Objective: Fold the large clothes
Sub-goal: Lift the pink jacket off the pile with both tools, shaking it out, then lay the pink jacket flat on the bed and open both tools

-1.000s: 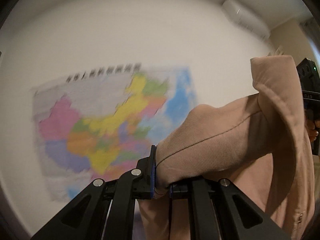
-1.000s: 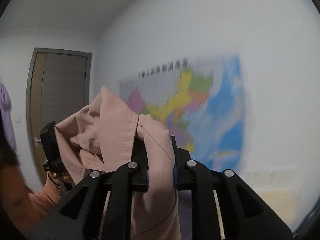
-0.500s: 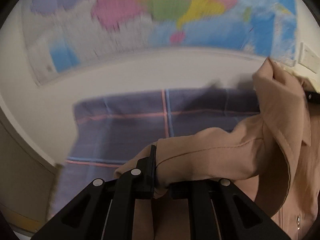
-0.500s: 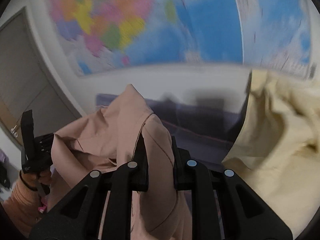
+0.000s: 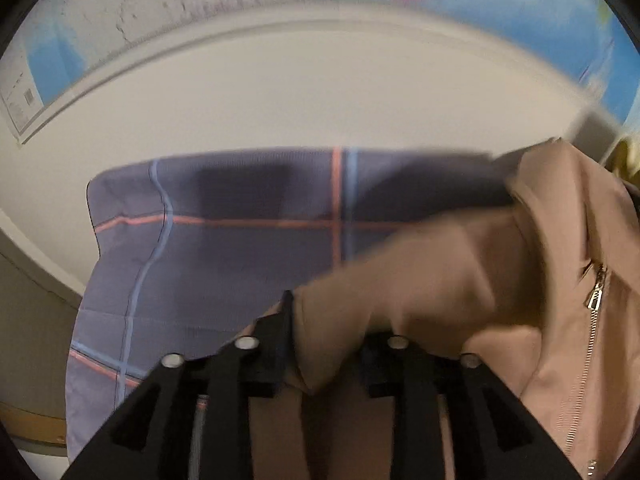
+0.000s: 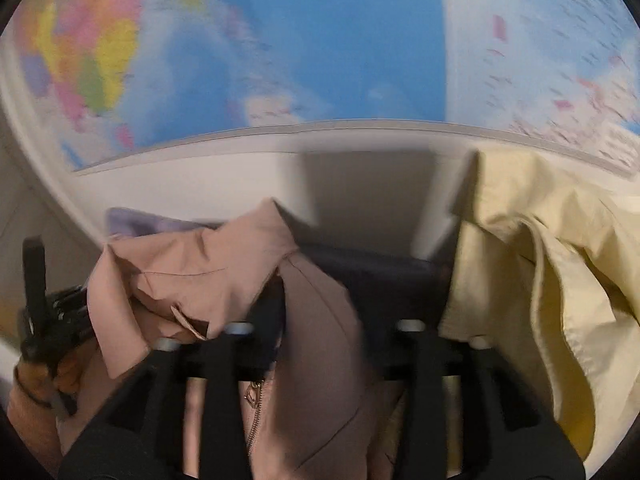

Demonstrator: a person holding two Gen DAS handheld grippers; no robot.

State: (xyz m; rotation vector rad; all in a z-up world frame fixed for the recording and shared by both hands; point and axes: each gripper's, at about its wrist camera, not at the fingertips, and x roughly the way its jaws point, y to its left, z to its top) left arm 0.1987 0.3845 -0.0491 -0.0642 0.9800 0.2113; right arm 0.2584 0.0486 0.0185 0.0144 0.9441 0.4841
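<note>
A dusty-pink zip jacket (image 5: 460, 272) hangs between my two grippers above a purple checked cloth (image 5: 224, 248). My left gripper (image 5: 326, 340) has its jaws wider apart, with a fold of the jacket still lying between them. My right gripper (image 6: 332, 320) also stands with jaws apart and jacket fabric (image 6: 320, 320) draped over its left finger. The jacket's collar (image 6: 192, 264) and gold zip (image 5: 592, 300) show. The other gripper (image 6: 44, 312) shows at far left in the right wrist view.
A pale yellow garment (image 6: 540, 264) lies heaped at the right on the cloth. A white wall (image 5: 320, 92) with a coloured map (image 6: 280, 40) stands right behind the surface. A beige edge (image 5: 32, 320) borders the cloth at left.
Both grippers swung down from the wall toward the checked cloth, lowering the jacket. Both pairs of jaws have spread wider, loosening their hold on the fabric.
</note>
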